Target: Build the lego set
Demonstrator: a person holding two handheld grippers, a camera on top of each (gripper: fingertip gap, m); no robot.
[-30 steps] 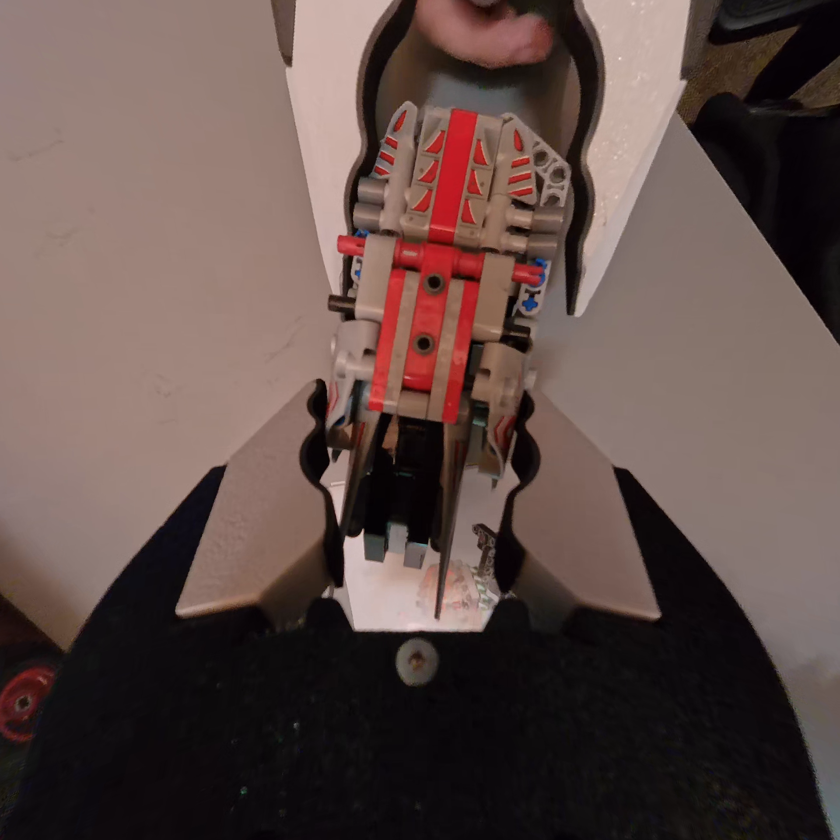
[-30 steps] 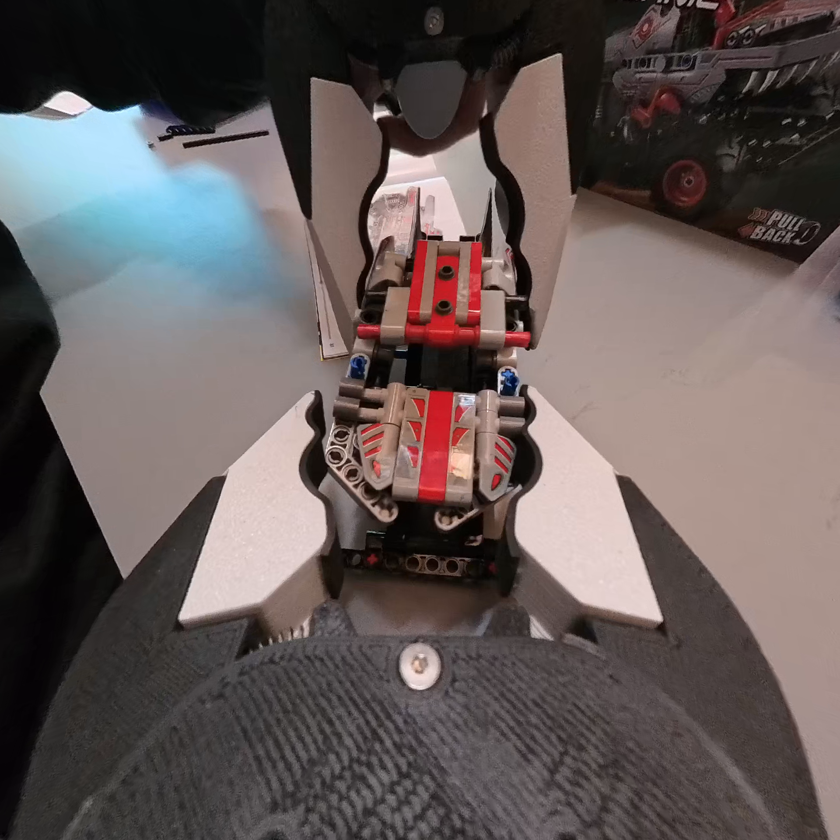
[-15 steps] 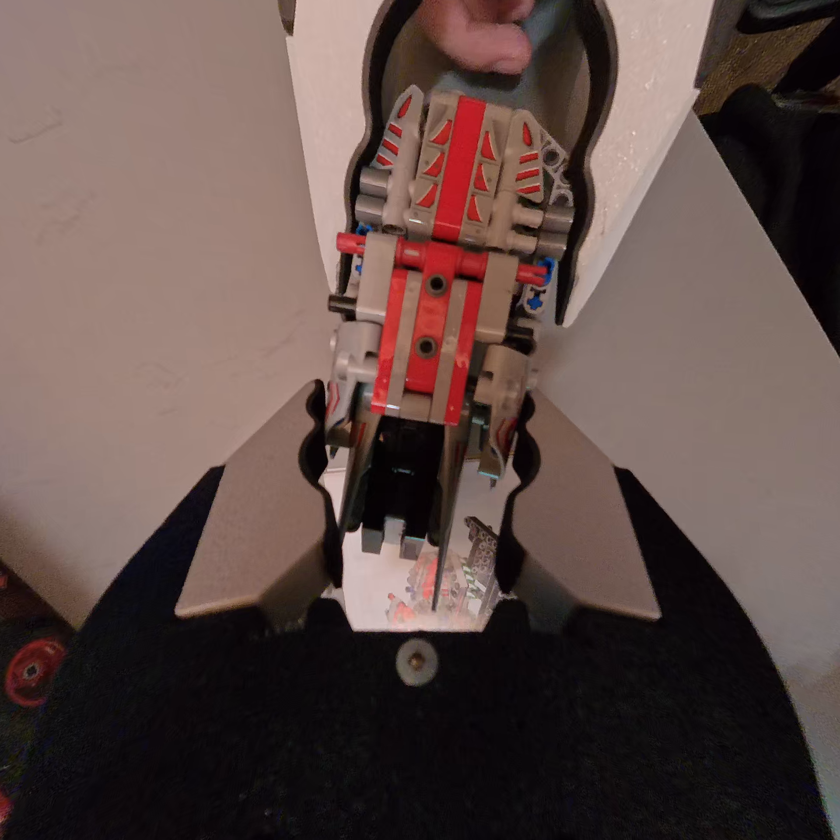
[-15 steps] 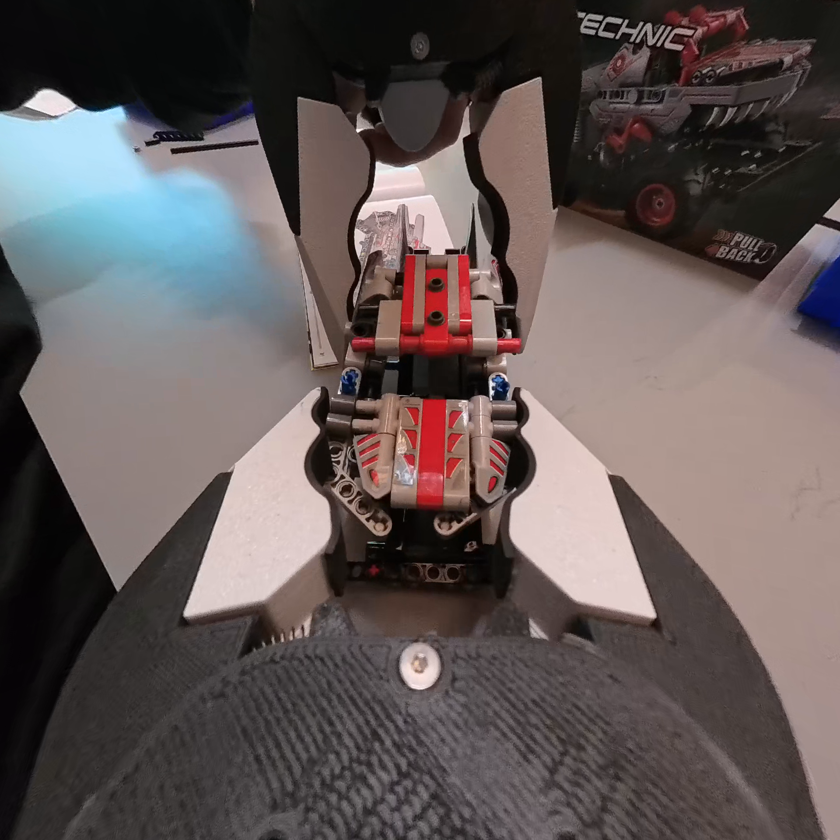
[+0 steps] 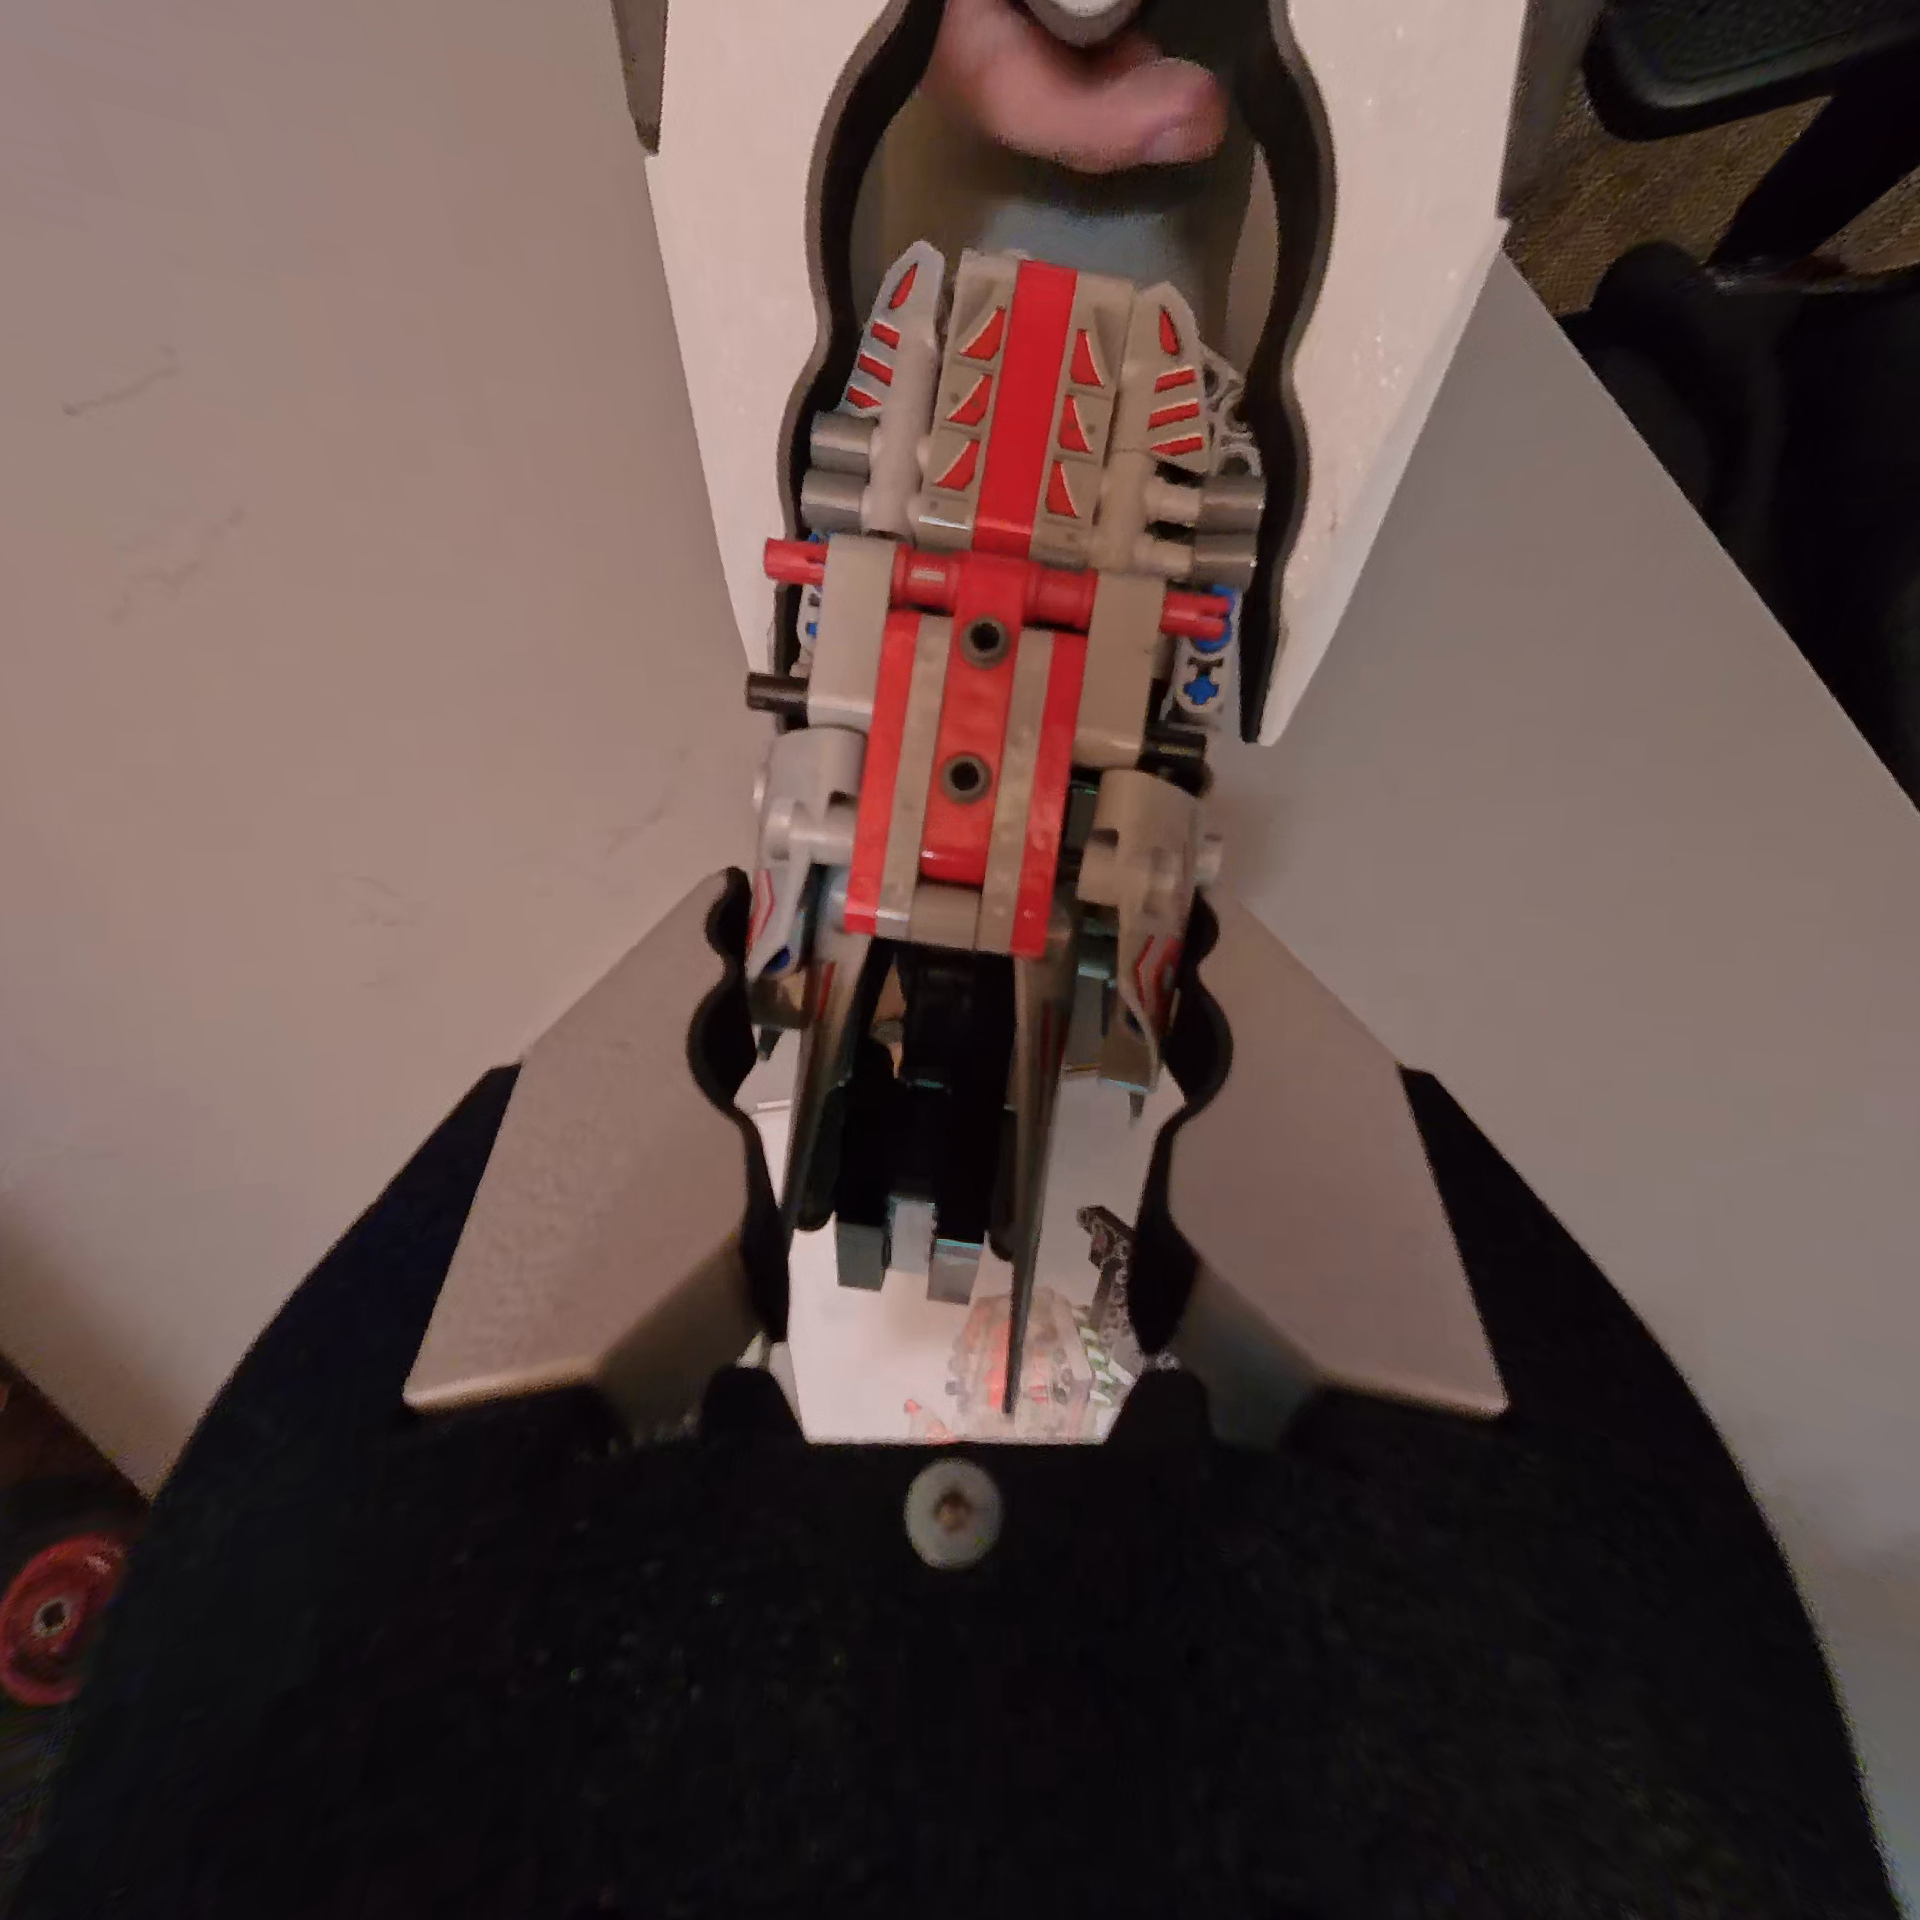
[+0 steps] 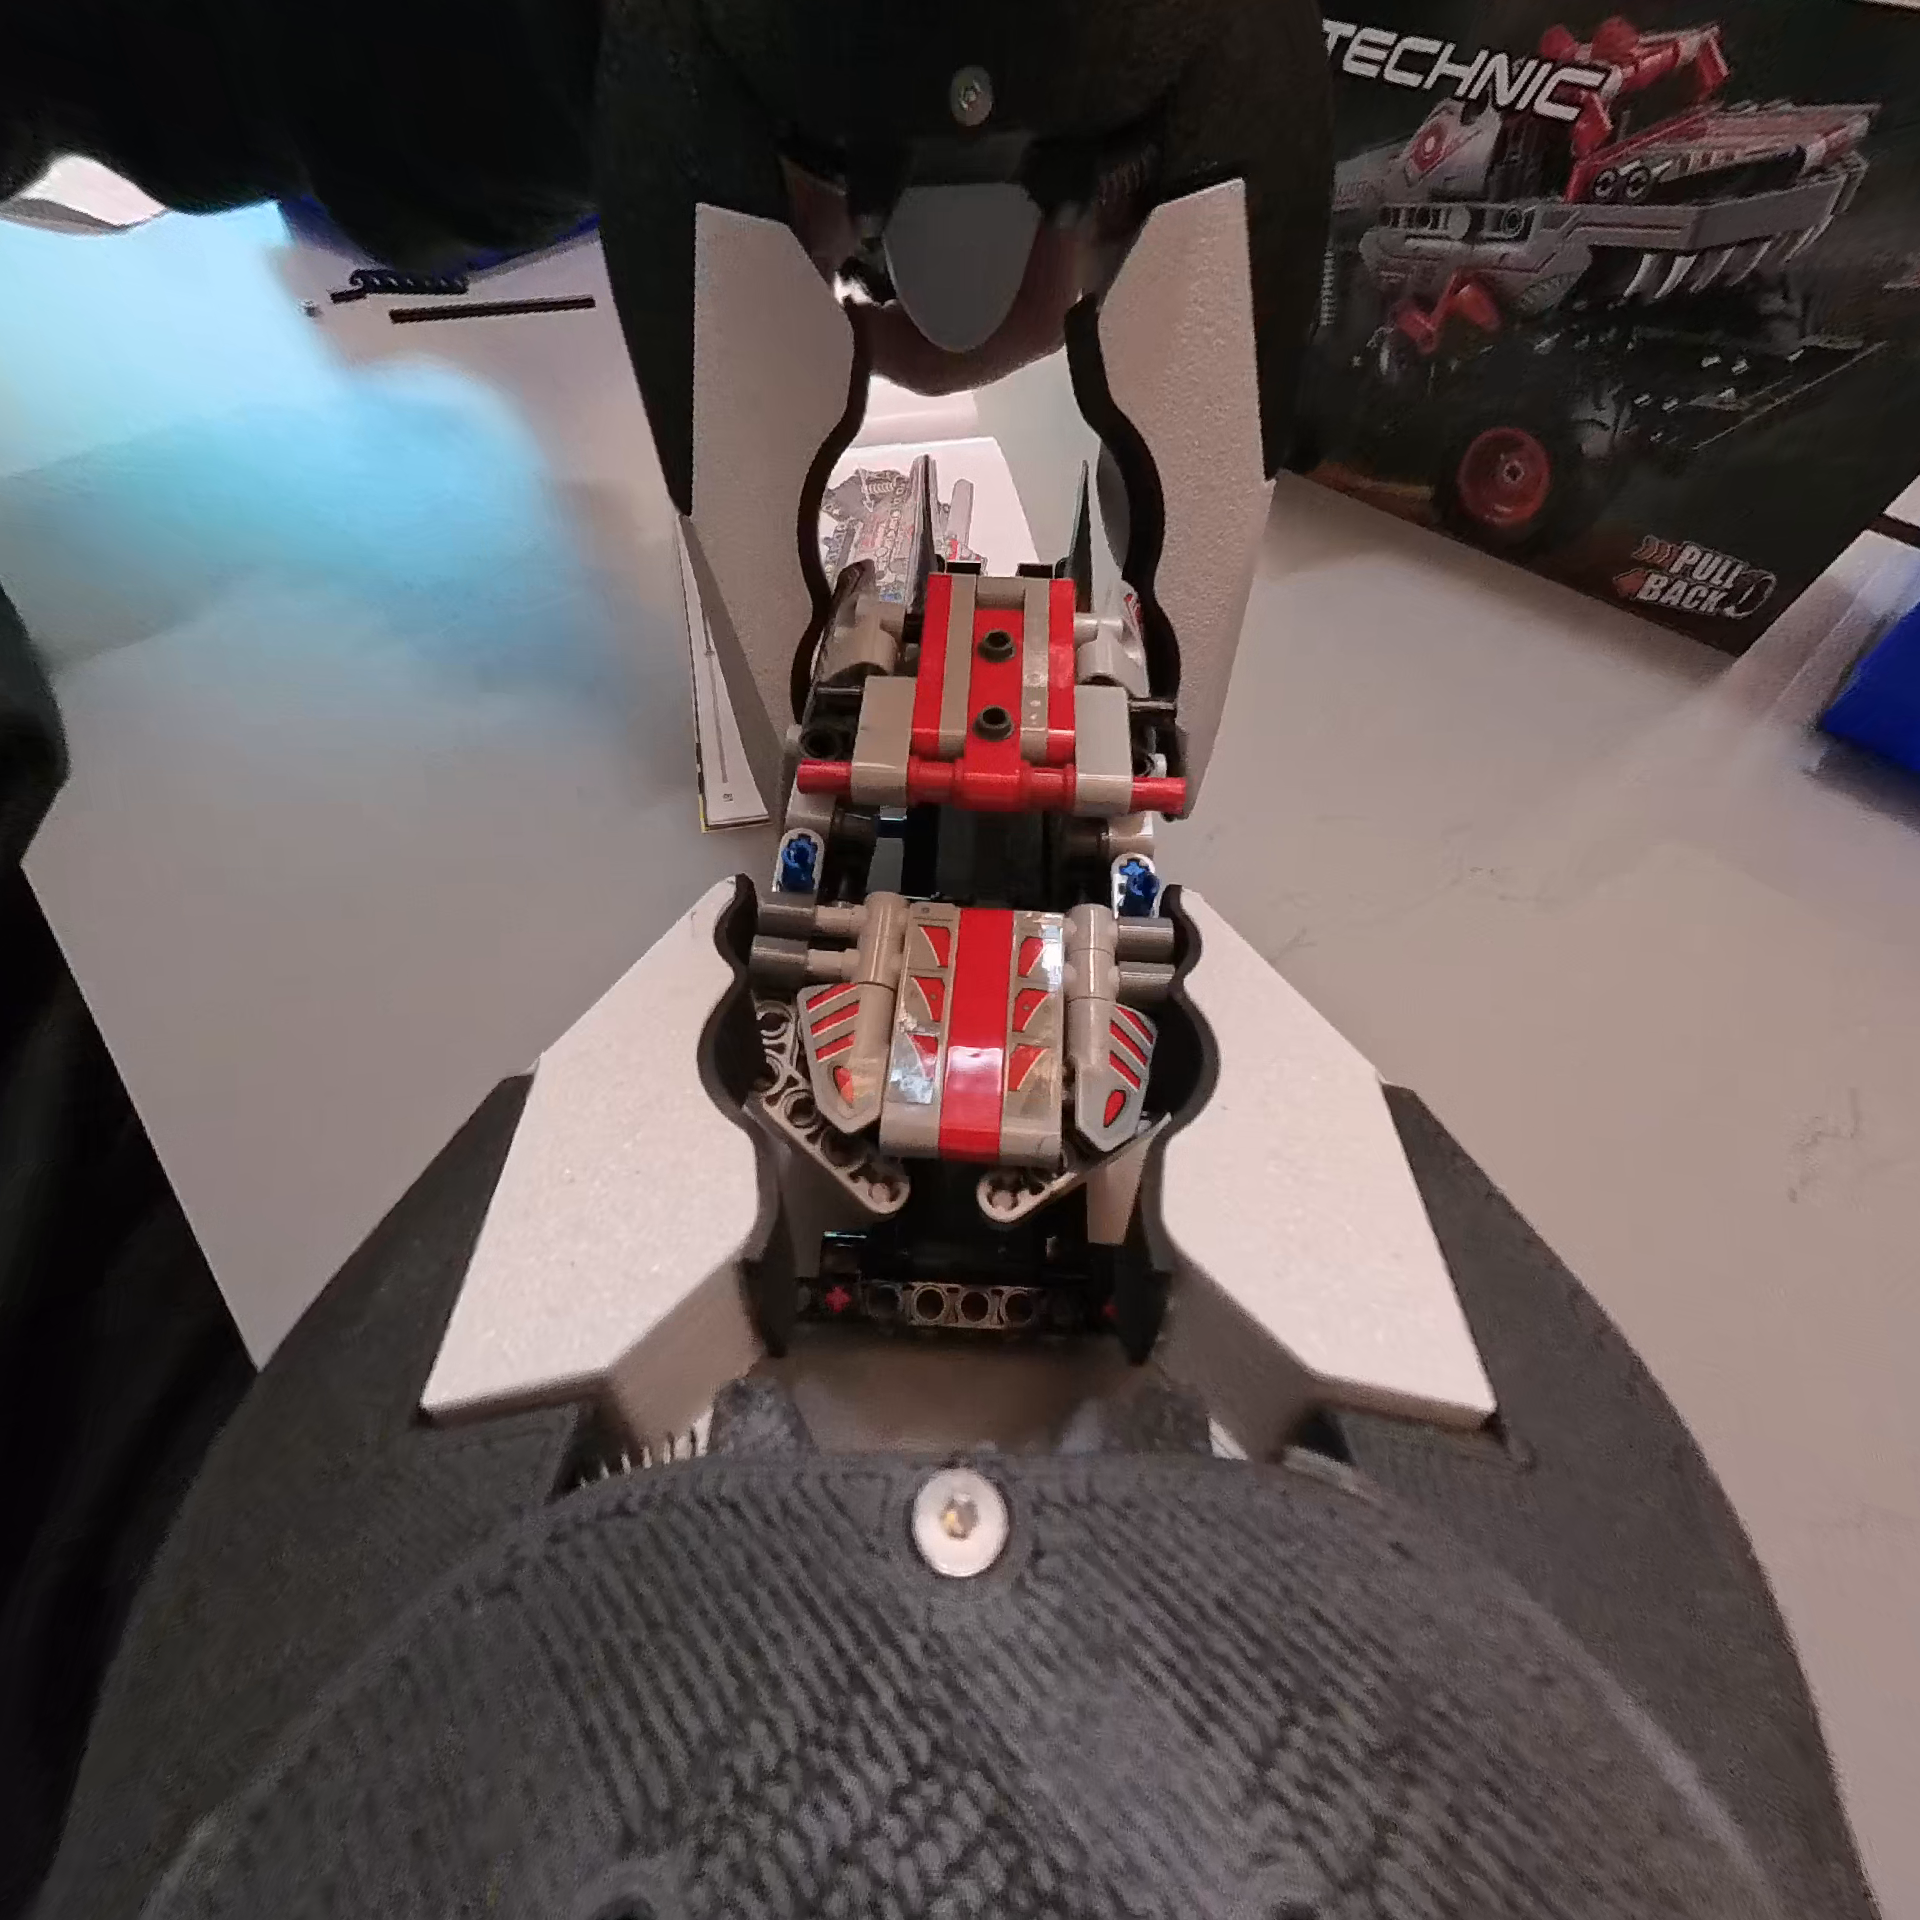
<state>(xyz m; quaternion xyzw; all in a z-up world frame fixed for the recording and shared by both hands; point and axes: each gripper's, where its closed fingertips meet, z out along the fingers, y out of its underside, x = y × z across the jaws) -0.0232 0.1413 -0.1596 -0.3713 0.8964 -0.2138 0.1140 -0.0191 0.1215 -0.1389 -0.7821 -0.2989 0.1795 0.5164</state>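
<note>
A grey and red lego vehicle body (image 5: 977, 727) is held in the air between both grippers, one at each end. My left gripper (image 5: 966, 935) is shut on the end with the long grey spikes and black core. My right gripper (image 6: 961, 925) is shut on the end with the red-striped hood (image 6: 977, 1029). Each gripper shows opposite in the other's view: the right gripper (image 5: 1029, 665) at the top of the left wrist view, the left gripper (image 6: 987, 727) at the top of the right wrist view. A red axle (image 6: 992, 779) crosses the body's middle. A fingertip (image 5: 1081, 94) shows behind the right gripper.
The white table (image 6: 1455, 935) lies below. The set's dark box (image 6: 1558, 312) stands at the back right, next to a blue object (image 6: 1881, 686). An instruction booklet (image 6: 727, 727) lies under the model. Black loose parts (image 6: 488, 307) lie far left. A red wheel (image 5: 52, 1621) lies below the table edge. The grippers are tip to tip, or close to it. Both grippers' tips are roughly 25 centimetres from the red wheel (image 5: 52, 1621). It is also in sight in the right wrist view (image 6: 1516, 470).
Both grippers stay shut on the model. The pair has shifted slightly, and the box shows more fully in the right wrist view.
</note>
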